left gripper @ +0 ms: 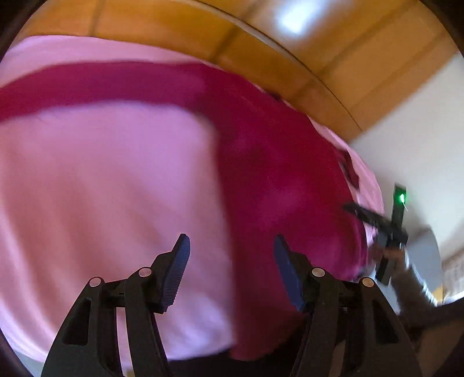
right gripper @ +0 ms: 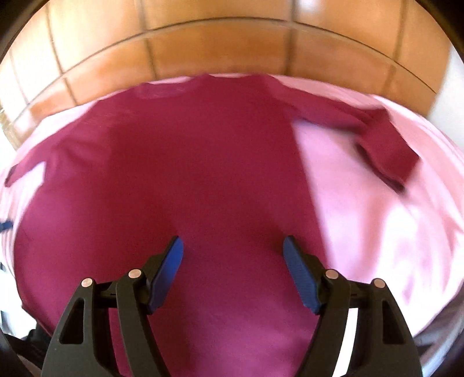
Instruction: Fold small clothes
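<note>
Basically, left wrist view: left hand-held gripper (left gripper: 232, 252) spread wide, empty, above the pale pink cloth-covered surface (left gripper: 101, 188); flat maroon long-sleeved shirt (left gripper: 284, 179) lies just right of it. Right wrist view: right hand-held gripper (right gripper: 233, 255) wide, empty, directly over the shirt's (right gripper: 188, 174) body, one sleeve stretched rightward.

Open left claw (left gripper: 232, 246) above maroon shirt (left gripper: 275, 174) on pink sheet (left gripper: 101, 188), right claw (left gripper: 377, 223) beyond

Bright daylight, heavy motion blur (fisheye-curved edges), glare on floor tiles (left gripper: 293, 20)
</note>
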The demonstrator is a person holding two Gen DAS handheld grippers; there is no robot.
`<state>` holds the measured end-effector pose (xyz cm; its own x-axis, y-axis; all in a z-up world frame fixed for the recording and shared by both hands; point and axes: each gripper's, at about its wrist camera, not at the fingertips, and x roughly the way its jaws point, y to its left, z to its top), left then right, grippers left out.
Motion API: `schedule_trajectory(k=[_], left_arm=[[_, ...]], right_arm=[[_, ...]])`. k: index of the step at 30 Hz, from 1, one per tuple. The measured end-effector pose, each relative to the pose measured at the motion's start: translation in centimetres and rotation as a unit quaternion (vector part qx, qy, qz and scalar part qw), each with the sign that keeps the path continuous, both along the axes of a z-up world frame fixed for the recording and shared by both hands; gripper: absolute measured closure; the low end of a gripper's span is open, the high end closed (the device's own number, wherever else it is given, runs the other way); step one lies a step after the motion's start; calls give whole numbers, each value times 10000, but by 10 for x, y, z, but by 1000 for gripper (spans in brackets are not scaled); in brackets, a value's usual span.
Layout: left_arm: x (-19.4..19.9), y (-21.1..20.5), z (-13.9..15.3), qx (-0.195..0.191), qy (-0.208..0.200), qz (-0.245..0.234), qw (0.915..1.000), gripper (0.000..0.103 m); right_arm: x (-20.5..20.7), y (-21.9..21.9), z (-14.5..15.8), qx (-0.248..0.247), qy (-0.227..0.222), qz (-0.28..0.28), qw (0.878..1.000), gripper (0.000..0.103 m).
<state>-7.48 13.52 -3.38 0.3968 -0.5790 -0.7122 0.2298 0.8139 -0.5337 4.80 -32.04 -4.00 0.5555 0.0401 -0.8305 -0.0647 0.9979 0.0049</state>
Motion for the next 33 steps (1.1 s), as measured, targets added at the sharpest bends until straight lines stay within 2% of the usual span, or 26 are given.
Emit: schedule_trajectory(k=[2,3,6,7,9,10,11,13,15,17,18,20,21,22,23,24,25,27,30,33], left_arm=[[-12,-18,-13,-49,216,-189,9996,46],[-19,-24,-19,-82,277,-193,9994,56],[-35,-35,-23,44,227,-274,9994,93],[-32,-33,-22,35,200,-222,9995,95],[-37,-35,-16,-3,90,-143,9999,96],[-34,-35,-13,-14,55,-138,9999,97],[-32,-35,-13,-21,40,-145,9999,97],[-35,-37,-13,88,59,-106,9999,97],[-38,-34,-18,461,109,-19,9989,101],[-30,-40,-18,426,282,-30,9987,100],[-30,-42,-16,537,269,-69,9982,100],[-26,-45,-8,713,146,-19,9973,94],[-20,-46,0,730,18,71,9973,88],[-17,-44,6,731,-97,147,9972,78],[-10,-43,16,738,-280,286,9965,73],[-5,-43,21,753,-410,385,9956,60],[3,-44,29,777,-644,529,9935,50],[21,-53,35,783,-853,603,9914,46],[56,-79,30,835,-890,654,9904,46],[84,-108,20,867,-851,665,9904,46]], right_arm=[[-12,-9,-2,54,88,-16,9999,32],[-19,-13,-3,104,122,15,9999,32],[-41,-11,-4,112,214,161,9996,32],[-45,-10,-4,112,235,192,9995,35],[-50,-11,-7,93,267,236,9993,62],[-53,-12,-7,130,316,303,9990,82],[-53,-12,-6,149,329,345,9988,97],[-54,-16,-3,139,351,391,9985,100],[-59,-19,2,282,379,414,9980,100],[-64,-22,3,259,407,449,9978,101],[-65,-24,1,251,459,440,9977,101],[-65,-28,-7,294,607,417,9968,100],[-64,-29,-6,368,599,403,9967,99],[-62,-31,-3,445,558,351,9968,85],[-60,-35,1,474,449,254,9975,64],[-55,-41,8,449,237,94,9987,58],[-53,-45,12,419,84,-9,9991,56],[-40,-56,22,259,-223,-274,9990,55],[-11,-72,30,-154,-702,-634,9954,51],[35,-86,24,-607,-856,-830,9910,51]])
